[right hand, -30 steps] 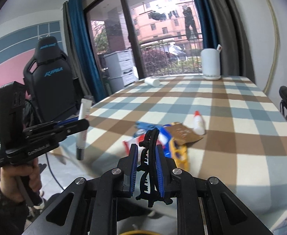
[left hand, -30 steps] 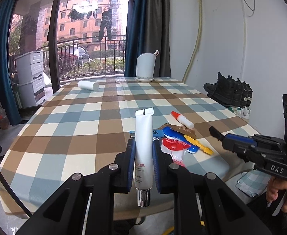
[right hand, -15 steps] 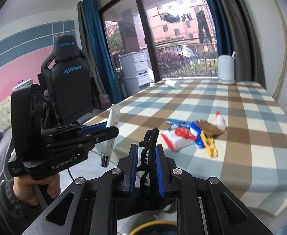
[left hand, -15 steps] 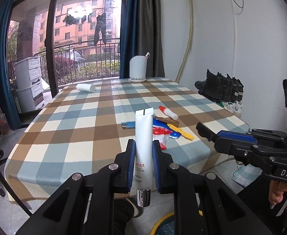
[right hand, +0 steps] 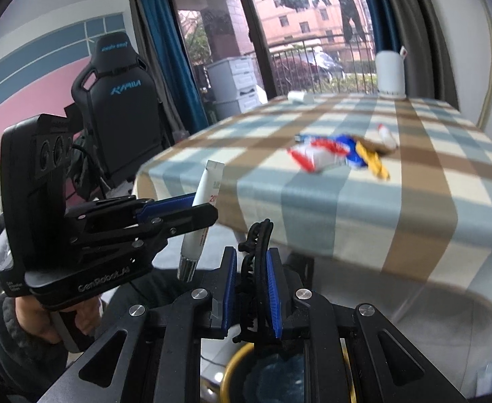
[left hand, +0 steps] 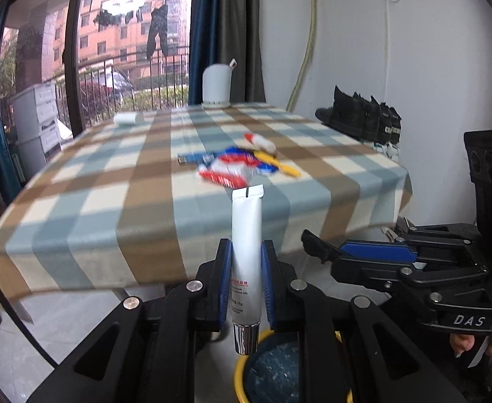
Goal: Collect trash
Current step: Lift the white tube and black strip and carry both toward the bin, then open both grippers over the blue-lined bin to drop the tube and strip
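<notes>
Pulled back from the checked table (left hand: 118, 201) since a second ago, both tools now off its near edge and above a yellow-rimmed bin (left hand: 242, 369) on the floor, which came into view only in the last half-second. Left gripper (left hand: 247, 278) remained clamped on a white tube (left hand: 246, 255), held upright, silver cap down, directly over the bin's rim. Right gripper (right hand: 251, 288) likewise stayed closed, pinching a black hair claw (right hand: 257, 258) between its blue pads, also above the bin. Left behind on the tablecloth, well apart from the tools: a blurred heap of red, white and blue wrappers (left hand: 232, 168), a yellow piece (left hand: 279, 164) and a small white bottle with a red tip (left hand: 261, 141) just beside the heap. Farther back, a white roll (left hand: 128, 118) lying on its side and a pale grey cylinder (left hand: 215, 84) standing at the far edge. Black shoes (left hand: 360, 121) along the wall to the right; a black gaming chair (right hand: 115, 107) to the left, beyond the table corner.
</notes>
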### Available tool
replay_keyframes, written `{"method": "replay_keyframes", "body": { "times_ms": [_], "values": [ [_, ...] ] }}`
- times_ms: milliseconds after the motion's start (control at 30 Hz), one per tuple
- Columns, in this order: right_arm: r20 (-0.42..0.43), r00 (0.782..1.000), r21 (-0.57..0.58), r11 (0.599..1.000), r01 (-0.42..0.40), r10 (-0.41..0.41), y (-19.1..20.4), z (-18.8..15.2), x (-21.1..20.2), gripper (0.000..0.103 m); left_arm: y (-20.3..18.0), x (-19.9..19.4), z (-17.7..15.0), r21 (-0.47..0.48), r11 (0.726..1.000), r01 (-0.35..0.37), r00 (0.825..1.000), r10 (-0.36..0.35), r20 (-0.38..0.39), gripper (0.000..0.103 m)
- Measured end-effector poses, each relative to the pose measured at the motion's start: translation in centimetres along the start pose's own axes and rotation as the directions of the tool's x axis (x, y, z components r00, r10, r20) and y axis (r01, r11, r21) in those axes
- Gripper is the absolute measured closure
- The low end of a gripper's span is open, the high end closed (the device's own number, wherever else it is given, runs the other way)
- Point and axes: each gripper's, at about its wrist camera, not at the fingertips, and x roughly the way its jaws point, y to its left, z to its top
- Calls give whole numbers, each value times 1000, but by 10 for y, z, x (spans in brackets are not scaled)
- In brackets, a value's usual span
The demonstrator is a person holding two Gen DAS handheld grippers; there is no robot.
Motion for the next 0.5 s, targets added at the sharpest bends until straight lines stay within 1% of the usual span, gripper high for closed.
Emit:
{"method": "replay_keyframes", "body": {
  "times_ms": [67,133,267,433,500],
  "values": [
    [-21,1000,14,1000,9,-9,-1,-8,7,86,-3,7,-11,-6,1000,3,1000,-3,-28,90],
    [-45,999,28,1000,-2,3,-5,-16,17,86,-4,13,-21,-13,1000,8,999,-9,-52,90],
    [-98,995,72,997,25,-18,-13,-34,37,86,-11,26,-42,-19,1000,23,994,-25,-106,90],
    [-169,985,163,984,74,-46,-30,-59,58,86,-19,45,-69,-43,998,48,982,-55,-182,90],
    [-195,980,217,974,72,-29,-39,-69,65,86,-22,52,-80,-64,996,66,973,-78,-218,90]
  ]
}}
